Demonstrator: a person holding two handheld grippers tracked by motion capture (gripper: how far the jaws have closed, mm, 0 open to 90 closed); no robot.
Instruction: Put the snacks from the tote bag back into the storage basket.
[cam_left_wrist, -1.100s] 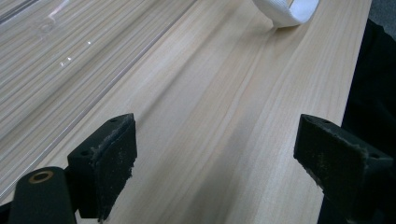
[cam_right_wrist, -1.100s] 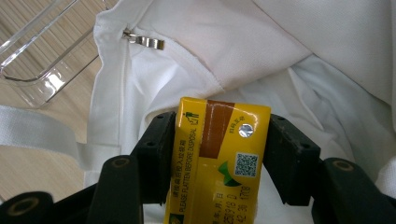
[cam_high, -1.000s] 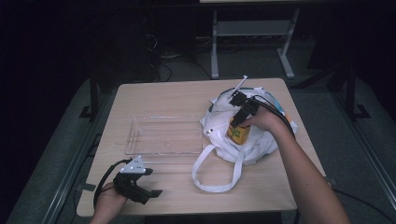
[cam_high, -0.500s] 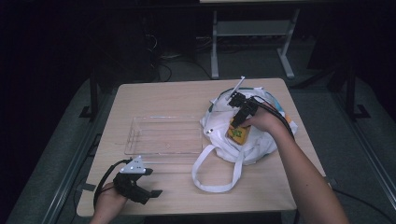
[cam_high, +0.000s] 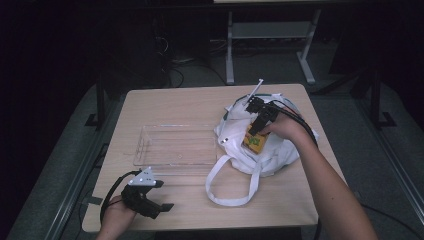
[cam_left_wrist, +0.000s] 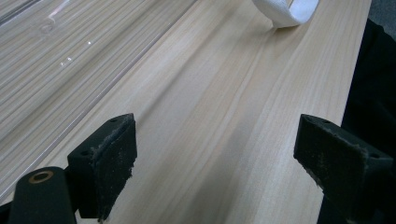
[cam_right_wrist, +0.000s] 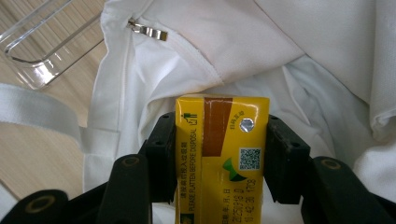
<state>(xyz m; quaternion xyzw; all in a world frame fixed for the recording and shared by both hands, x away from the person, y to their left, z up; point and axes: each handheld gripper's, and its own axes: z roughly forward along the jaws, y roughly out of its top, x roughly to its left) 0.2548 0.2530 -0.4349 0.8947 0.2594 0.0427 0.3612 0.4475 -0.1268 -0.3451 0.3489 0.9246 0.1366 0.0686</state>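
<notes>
Looking down from the high view, little separates this moment from the earlier pictures: the right gripper (cam_high: 256, 131) has come slightly lower over the white tote bag (cam_high: 272, 150), carrying the yellow drink carton (cam_high: 254, 142) with it, and its jaws have just been closing on that carton. The left gripper (cam_high: 159, 206) has stayed where it was, near the front left edge of the wooden table (cam_high: 190, 105), with the clear plastic tray (cam_high: 175, 145) lying between it and the bag. The bag's strap (cam_high: 227, 192) loops toward the front edge. From here the carton is partly covered by the right hand (cam_high: 282, 127), and how the left jaws stand is hard to make out.

In the left gripper view, the two black jaws are spread wide with nothing between them but bare table (cam_left_wrist: 243, 121). An edge of the clear plastic tray (cam_left_wrist: 70, 60) runs along the upper left, and an end of the strap (cam_left_wrist: 287, 10) is cut off by the top of the picture.

In the right gripper view, the jaws press on both sides of the yellow drink carton (cam_right_wrist: 222, 158), pinching it upright above the folds of the white tote bag (cam_right_wrist: 224, 51). The carton's lower part is cut off at the bottom. A metal zipper pull (cam_right_wrist: 148, 31) sits at the bag's opening, and a corner of the clear plastic tray (cam_right_wrist: 42, 51) shows at the upper left.
</notes>
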